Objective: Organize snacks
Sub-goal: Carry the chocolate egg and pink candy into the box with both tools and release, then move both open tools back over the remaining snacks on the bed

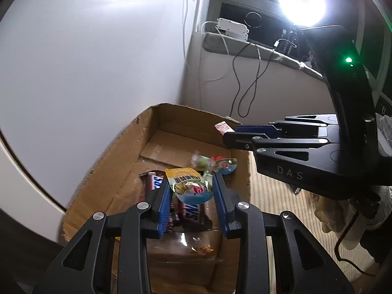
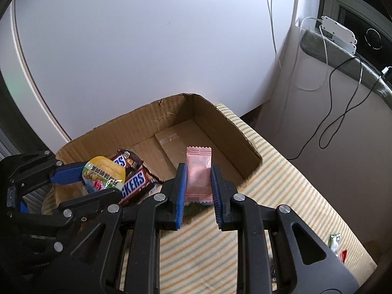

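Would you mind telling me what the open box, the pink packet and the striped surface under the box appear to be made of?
Box: corrugated cardboard, matte brown; fluting shows along its torn upper edge.
Pink packet, held in the right gripper: probably thin plastic or foil film with a soft sheen; zigzag-cut, crimped ends.
Striped surface: seemingly woven fabric, matte, with fine yellow, white and greenish stripes, though it might be a mat.
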Available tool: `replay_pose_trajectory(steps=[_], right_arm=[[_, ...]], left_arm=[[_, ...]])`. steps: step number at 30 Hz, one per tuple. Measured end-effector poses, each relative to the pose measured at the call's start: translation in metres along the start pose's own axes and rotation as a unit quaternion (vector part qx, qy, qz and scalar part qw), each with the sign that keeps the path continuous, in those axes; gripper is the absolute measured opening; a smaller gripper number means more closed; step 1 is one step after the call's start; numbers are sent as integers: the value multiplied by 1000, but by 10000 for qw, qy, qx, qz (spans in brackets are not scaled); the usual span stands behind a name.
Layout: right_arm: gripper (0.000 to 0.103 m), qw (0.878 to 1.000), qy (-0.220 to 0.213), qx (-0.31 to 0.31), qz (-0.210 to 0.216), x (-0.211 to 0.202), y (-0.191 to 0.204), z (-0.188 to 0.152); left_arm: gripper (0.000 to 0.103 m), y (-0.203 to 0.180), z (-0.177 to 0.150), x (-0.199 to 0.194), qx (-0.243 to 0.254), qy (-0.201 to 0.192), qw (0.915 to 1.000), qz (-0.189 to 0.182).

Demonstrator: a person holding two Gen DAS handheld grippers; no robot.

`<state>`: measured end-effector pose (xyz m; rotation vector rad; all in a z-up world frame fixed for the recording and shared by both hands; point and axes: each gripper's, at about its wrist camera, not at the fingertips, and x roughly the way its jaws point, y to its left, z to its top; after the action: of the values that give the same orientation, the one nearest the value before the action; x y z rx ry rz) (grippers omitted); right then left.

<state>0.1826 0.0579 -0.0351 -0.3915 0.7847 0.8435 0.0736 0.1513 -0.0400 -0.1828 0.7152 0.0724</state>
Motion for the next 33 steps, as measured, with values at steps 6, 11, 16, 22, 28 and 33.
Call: replay_pose_trajectory(steps=[6,11,16,22,28,33], right_arm=[[20,9999,113,-37,63,16,3,6],[21,9999,143,-47,43,23,4,8],[75,10000,43,38,-23,21,1,10],[92,9993,-97,349,-96,14,-10,15],[93,9988,-94,441,-196,10,-14,14],[93,9987,-124,433,-247,3,-15,11]], left_arm=[[31,9,-3,2,-69,33,9999,85],[33,13,-3,2,-60,34,9999,143],[63,16,-3,-1,-82,-57,9997,206],[77,14,-4,-1,-19,-53,9995,325],[80,13,-5,1,-41,13,9993,384],[80,8,-5,-2,-11,-5,9993,369]])
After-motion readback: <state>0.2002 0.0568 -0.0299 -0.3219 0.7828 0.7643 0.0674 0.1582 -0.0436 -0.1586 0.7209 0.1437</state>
